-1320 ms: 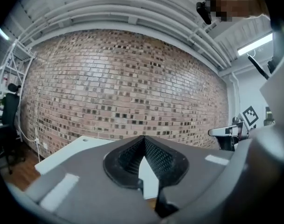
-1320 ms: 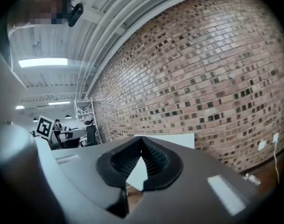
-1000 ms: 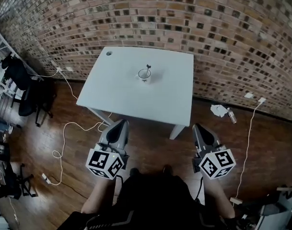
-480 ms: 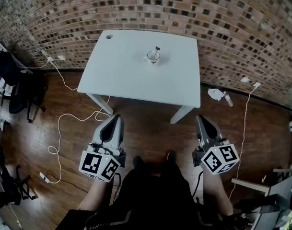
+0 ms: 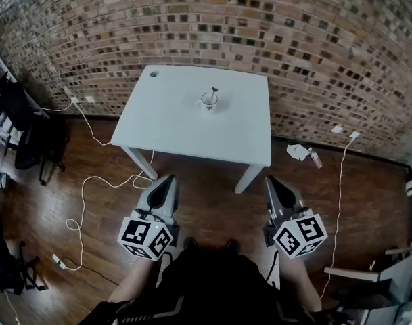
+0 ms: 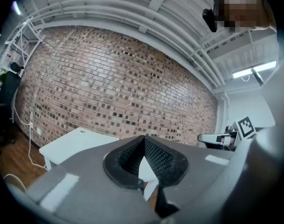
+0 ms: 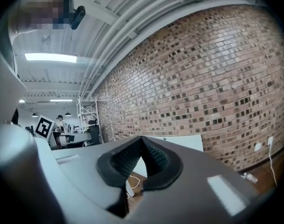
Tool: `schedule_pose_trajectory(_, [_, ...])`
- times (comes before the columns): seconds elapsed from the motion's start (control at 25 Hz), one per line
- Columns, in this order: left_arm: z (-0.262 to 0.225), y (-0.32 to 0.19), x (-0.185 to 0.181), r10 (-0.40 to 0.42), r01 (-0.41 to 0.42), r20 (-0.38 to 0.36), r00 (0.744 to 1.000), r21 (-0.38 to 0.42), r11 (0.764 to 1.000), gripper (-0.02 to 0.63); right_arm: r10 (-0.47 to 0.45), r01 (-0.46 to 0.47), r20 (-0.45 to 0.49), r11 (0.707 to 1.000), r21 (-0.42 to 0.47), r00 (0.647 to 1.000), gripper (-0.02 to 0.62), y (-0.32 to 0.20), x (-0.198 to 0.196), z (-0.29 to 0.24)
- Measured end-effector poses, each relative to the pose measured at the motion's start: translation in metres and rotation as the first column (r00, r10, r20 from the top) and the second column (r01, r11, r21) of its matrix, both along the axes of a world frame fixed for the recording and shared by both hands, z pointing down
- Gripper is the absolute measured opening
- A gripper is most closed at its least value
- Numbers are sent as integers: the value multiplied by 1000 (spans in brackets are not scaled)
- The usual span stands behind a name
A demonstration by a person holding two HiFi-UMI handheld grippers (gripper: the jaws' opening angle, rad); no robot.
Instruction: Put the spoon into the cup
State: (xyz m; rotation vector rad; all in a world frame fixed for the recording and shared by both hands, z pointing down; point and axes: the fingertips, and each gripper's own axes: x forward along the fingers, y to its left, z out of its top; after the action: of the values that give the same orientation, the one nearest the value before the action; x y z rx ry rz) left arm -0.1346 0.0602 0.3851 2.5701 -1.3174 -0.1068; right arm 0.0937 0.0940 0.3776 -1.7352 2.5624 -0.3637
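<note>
The white rectangular desk [image 5: 185, 124] stands with its far edge near the brick wall [image 5: 293, 39]. Its near edge faces a bare strip of brown wooden floor [image 5: 206, 185], and its top is free on all sides of the cup. A white cable [image 5: 90, 181] loops over the floor by the desk's near left leg, and another [image 5: 341, 181] runs down on the right. A black chair [image 5: 30, 131] stands well apart at the left.

There is one desk, one small white cup [image 5: 208, 101], one slim spoon with a dark handle end [image 5: 214, 91] and two grippers. The cup stands on the far half of the desk, a little right of the middle. The spoon stands in the cup, its handle rising over the rim.

The left gripper [image 5: 168, 180] and the right gripper [image 5: 271, 181] hang over the floor, short of the desk's near edge and well apart from the cup. Each has its jaws together with nothing between them and touches nothing.
</note>
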Motion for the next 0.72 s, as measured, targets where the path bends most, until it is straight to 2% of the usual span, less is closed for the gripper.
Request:
schedule_pose_trajectory(0.24, [-13,5,24,37,-39,46,998,32,999,-6,-20,20,0,999,28,1000,6,9,17,-3])
schedule_pose_trajectory(0.32, [-14,3,25,34,-35,42,999,26,999,-6,-27,27,1,999,32,1000,6,9,17,-5])
schedule_pose_trajectory(0.48, [-4,9,34,50,-50,46,998,11,999,-6,-37,39,-58,998,43,998,6,15,17,-5])
schedule_pose_trajectory(0.72, [-8,8,36,38,-39,43,998,15,999,-6,-25,26,-29,999,31,999,6,13,29,-6])
